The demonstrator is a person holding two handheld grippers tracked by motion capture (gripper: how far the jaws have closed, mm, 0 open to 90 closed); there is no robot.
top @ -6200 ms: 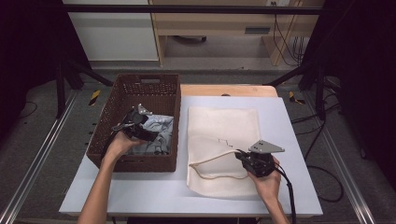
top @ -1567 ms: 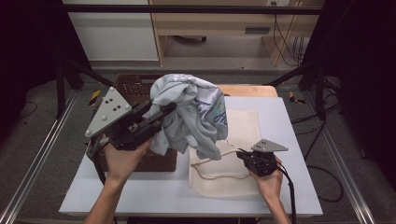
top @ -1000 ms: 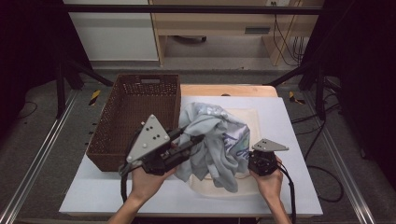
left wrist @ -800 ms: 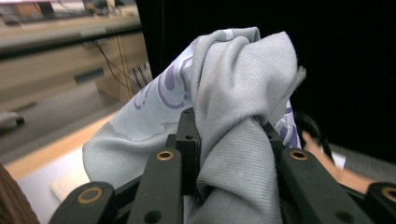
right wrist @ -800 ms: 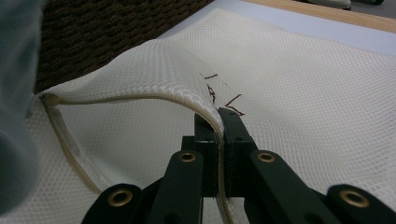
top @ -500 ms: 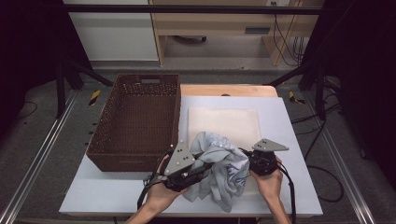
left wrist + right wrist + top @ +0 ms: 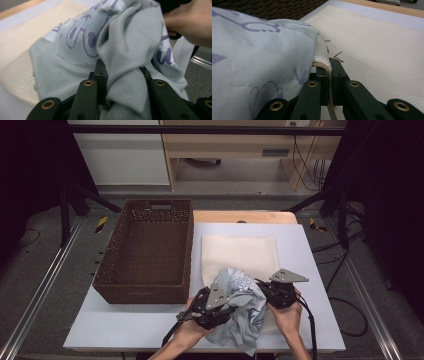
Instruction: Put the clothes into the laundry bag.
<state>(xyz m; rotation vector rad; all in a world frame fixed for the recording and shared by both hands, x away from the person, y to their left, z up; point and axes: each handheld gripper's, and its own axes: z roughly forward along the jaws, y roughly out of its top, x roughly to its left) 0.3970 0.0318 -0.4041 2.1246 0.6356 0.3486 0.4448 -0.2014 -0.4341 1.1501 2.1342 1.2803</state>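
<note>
Lowered from the basket (image 7: 145,247), garment (image 7: 240,307) now apparently overlaps mesh bag (image 7: 240,251).

A rectangular brown wicker basket (image 7: 145,250) stood on the left of the white table (image 7: 315,270). To its right lay a flat cream mesh bag (image 7: 240,251). A crumpled pale-grey printed garment (image 7: 240,307) sat on the bag's near end, between the left gripper (image 7: 212,307) and right gripper (image 7: 277,292).

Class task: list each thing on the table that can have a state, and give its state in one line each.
Wicker basket: empty, upright.
Grey printed garment: bunched, clamped in left tongs.
Cream mesh laundry bag: lying flat, near edge pinched by right tongs.
Left tongs: shut on garment.
Right tongs: shut on bag edge.
</note>
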